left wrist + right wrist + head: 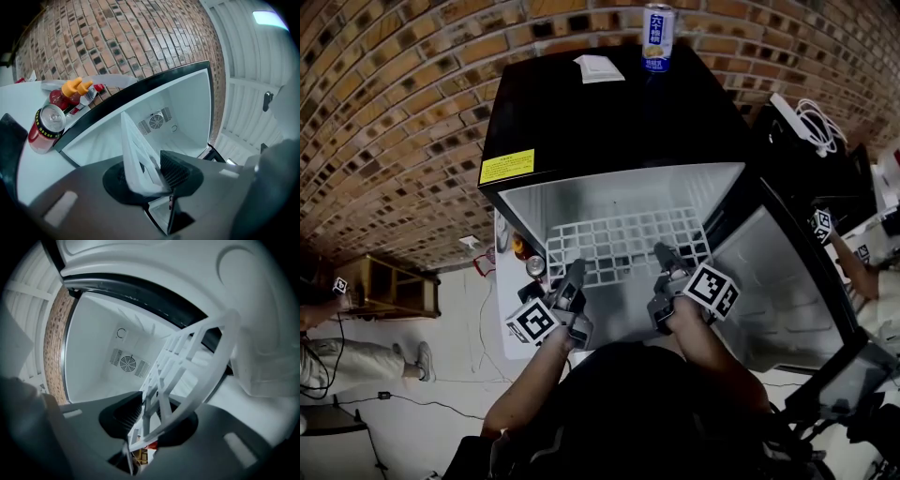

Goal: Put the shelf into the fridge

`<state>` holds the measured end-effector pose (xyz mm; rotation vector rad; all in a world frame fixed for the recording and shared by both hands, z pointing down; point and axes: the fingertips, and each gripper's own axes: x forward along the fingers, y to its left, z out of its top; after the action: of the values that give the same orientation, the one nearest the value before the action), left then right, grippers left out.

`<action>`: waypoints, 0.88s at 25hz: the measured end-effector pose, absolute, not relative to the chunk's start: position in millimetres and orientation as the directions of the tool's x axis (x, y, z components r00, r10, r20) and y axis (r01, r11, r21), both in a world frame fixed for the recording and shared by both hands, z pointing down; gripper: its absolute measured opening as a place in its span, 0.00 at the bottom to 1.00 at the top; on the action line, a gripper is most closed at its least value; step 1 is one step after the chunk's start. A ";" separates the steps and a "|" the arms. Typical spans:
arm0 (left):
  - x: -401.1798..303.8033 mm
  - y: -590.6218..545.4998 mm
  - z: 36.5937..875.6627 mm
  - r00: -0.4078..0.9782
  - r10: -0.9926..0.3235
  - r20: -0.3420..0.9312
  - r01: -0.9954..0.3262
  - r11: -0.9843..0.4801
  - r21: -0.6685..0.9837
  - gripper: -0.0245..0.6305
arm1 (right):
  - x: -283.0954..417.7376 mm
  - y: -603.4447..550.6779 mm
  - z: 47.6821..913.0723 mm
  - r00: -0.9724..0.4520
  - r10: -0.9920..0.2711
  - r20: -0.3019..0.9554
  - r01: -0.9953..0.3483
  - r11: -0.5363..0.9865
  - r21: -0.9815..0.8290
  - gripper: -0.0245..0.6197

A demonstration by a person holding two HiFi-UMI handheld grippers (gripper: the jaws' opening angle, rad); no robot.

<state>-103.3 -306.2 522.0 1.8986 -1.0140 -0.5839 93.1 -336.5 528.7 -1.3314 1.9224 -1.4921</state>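
The fridge [609, 122] fills the middle of the head view, its door swung open toward the lower right. The shelf [633, 239], a white grid, lies roughly flat at frame centre and reaches into the open cavity, with its near edge toward the bottom of the frame.

The left gripper [573, 274] is clamped on that near edge at the shelf's left end, and the right gripper [667, 258] on the same edge at its right end. Each gripper view shows the rim pinched between the pads.

The shelf looks light and stiff, probably smooth plastic. Its thin ribs could snap or slip, so the solid front rim, held at two spread points, is the sound place to take hold.
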 end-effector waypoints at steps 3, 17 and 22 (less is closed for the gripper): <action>-105.4 -311.2 523.6 0.556 -0.831 0.011 -0.425 -0.273 0.863 0.19 | 90.5 -343.3 530.9 -0.472 -0.846 0.248 -0.438 -0.019 -0.899 0.20; -110.9 -342.1 527.7 0.505 -0.862 0.041 -0.495 -0.250 0.832 0.21 | 87.4 -373.4 534.3 -0.484 -0.843 0.236 -0.430 -0.006 -0.903 0.21; -112.6 -348.5 530.8 0.464 -0.883 0.069 -0.537 -0.218 0.815 0.22 | 87.2 -381.5 537.0 -0.451 -0.861 0.237 -0.476 0.007 -0.880 0.24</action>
<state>-112.6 -348.5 530.8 1.8921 -1.1897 -0.5326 87.2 -381.5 537.0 -1.3733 1.9222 -1.4273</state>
